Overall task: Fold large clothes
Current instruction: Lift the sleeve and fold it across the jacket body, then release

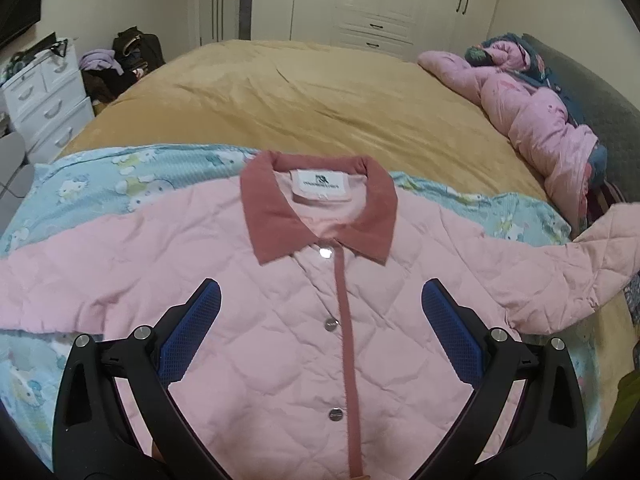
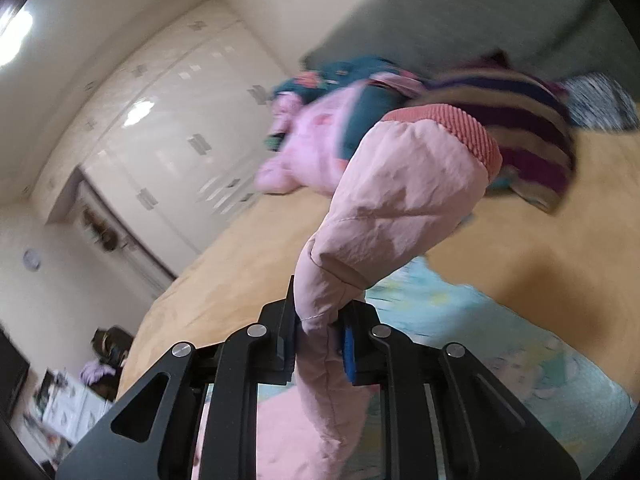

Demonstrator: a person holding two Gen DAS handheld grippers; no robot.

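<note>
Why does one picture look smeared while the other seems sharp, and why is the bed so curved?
Right wrist view: motion blur smears the wardrobe and bedding, though the pink sleeve clamped in the right gripper stays fairly crisp. Left wrist view: sharp; its fisheye lens bows the bed and darkens the corners.

Left gripper (image 1: 320, 300) agape, right gripper (image 2: 320, 344) clamped.

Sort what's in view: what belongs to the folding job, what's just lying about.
Job: pink jacket, its sleeve clamped in the right gripper, open left gripper.
Lying about: pink quilt, striped garment, drawers.
</note>
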